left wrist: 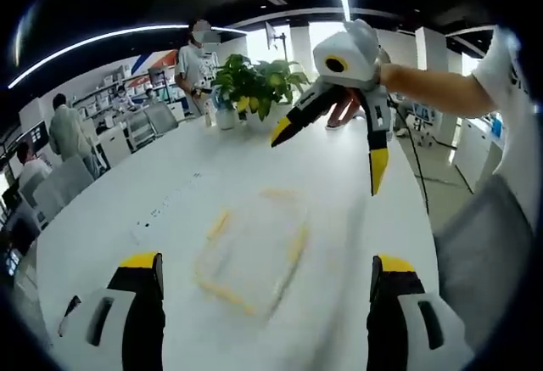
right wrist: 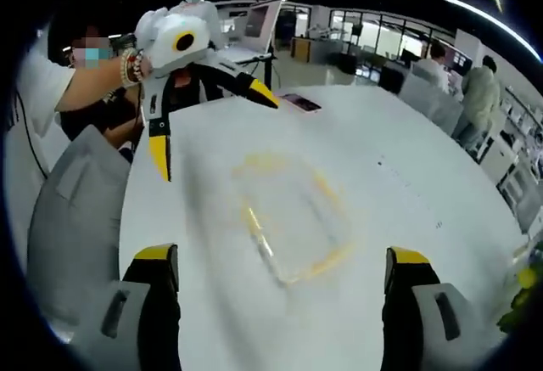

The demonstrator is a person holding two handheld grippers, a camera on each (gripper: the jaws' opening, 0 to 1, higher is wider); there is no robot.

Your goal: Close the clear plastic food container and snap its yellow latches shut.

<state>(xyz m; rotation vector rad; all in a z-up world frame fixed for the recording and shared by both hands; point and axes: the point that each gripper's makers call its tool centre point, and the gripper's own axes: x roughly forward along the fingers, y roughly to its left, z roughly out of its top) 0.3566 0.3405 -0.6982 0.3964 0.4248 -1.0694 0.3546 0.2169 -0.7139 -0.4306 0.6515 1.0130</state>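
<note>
While both grippers hang above the white worktop (left wrist: 356, 184), the clear plastic food container (left wrist: 250, 256) lies flat between them, blurred, its yellow latches (left wrist: 297, 242) along the edges; whether the lid is seated I cannot tell.

On the left, the left gripper (right wrist: 206, 120) is held high by a hand (right wrist: 144, 36) with a beaded wrist, its 2 yellow-tipped fingers spread wide, holding nothing, angled down toward the container. To the right, the right gripper (left wrist: 333, 150) mirrors it, fingers splayed apart and empty, its forearm (left wrist: 433, 89) reaching in level over the worktop.

To do this step well, I would bring both down squarely on opposite sides, press the lid flat first, then push each latch over its edge while the other gripper steadies the box against sliding.

Potted plants (left wrist: 254, 82) stand at the far end.
</note>
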